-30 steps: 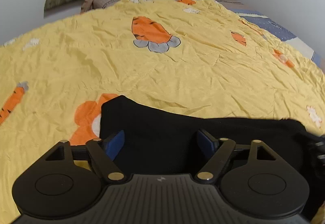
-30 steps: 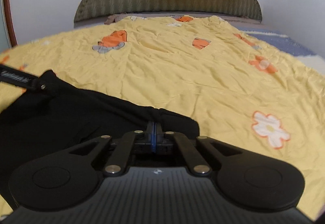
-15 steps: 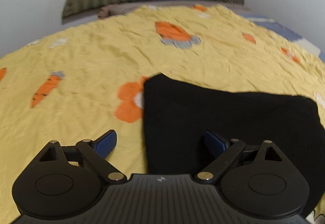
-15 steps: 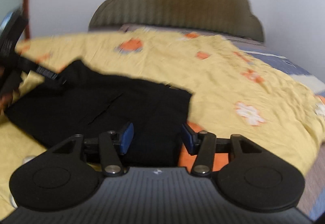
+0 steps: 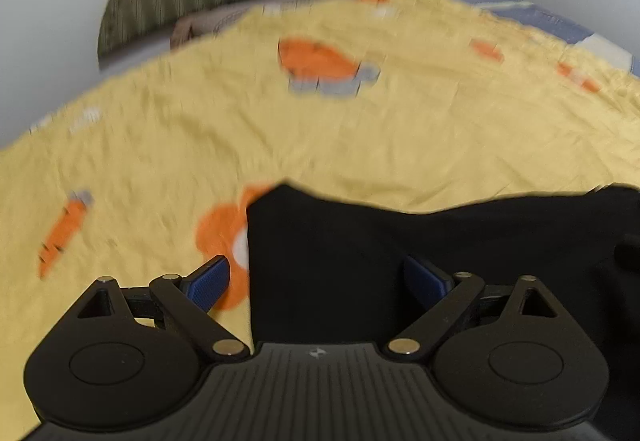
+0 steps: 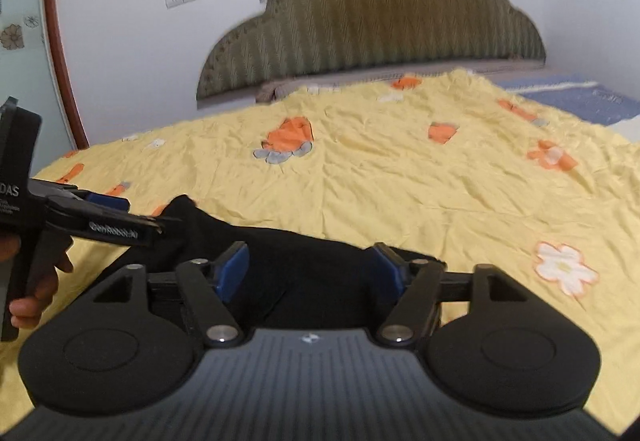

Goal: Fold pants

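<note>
White lettering on the left gripper (image 6: 120, 217), out at nine o'clock in the right wrist view: its near finger (image 6: 116, 231) carries what looks like "GenRobot.AI". Further toward the frame edge, on the gripper's black body, letters "DAS" show, the start cut off, with smaller lines beneath too tiny to read. A small white logo mark (image 6: 310, 339) sits on the right gripper's housing at six o'clock, no letters.

The black cloth pants (image 5: 400, 261) look matt and smooth. The yellow printed cotton bedspread (image 6: 400, 181) is finely wrinkled. The olive ribbed fabric headboard (image 6: 376, 25) looks padded.
</note>
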{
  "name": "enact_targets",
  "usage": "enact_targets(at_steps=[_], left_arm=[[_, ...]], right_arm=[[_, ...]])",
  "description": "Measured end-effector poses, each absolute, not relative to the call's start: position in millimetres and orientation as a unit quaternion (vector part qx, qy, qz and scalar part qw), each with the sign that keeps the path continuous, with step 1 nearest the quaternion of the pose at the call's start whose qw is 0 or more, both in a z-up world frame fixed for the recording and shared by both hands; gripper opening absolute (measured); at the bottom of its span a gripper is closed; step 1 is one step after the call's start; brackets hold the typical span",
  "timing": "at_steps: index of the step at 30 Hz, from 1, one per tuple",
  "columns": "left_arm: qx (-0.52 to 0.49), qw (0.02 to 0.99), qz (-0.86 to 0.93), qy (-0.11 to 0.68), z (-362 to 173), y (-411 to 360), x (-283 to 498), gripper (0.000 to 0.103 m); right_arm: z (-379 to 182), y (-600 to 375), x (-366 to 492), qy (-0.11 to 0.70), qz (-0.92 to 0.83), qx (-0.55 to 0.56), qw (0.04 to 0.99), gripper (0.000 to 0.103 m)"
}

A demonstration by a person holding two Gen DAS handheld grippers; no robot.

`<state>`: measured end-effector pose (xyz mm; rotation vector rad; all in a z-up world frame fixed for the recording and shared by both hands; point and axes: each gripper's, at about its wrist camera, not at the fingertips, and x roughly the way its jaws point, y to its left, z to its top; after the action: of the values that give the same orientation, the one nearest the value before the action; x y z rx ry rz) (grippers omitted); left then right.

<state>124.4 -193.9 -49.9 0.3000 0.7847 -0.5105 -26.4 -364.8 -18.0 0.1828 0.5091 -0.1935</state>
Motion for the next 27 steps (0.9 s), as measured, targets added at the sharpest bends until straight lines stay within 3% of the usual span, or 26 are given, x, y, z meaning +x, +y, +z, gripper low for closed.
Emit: enact_targets(at_steps=[2, 4, 8, 17, 22, 27], left_arm=[[0.113, 0.886, -0.246, 0.375, -46.2, -180.1, 120.8, 0.095], [0.107, 0.895, -0.238, 0.361, -37.7, -164.4, 109.4, 0.094], [0.104, 0.896, -0.243, 0.358, -27.5, -129.1, 87.8, 0.094], [-0.045, 0.816, -0.339, 0.466, -45.6, -82.1, 86.7, 0.094], [-0.099, 0.797, -0.345, 0.485, -50.0, -81.5, 93.6, 0.102], [-0.089, 0.792, -0.352, 0.49, -48.8, -95.4, 95.5, 0.102]], right_arm=[[-34.4, -371.3, -5.5, 0.3, -0.111, 0.07, 0.945, 0.082], [-48.9, -372.4, -3.5, 0.325, -0.142, 0.045, 0.934, 0.082], [-34.2, -391.2, -69.7, 0.216, -0.151, 0.155, 0.952, 0.095], [-90.6, -448.1, -161.0, 0.175, -0.036, 0.505, 0.845, 0.093], [-97.9, -440.4, -150.3, 0.182, -0.012, 0.52, 0.835, 0.093], [-98.4, -434.1, -126.5, 0.207, -0.011, 0.508, 0.836, 0.093]])
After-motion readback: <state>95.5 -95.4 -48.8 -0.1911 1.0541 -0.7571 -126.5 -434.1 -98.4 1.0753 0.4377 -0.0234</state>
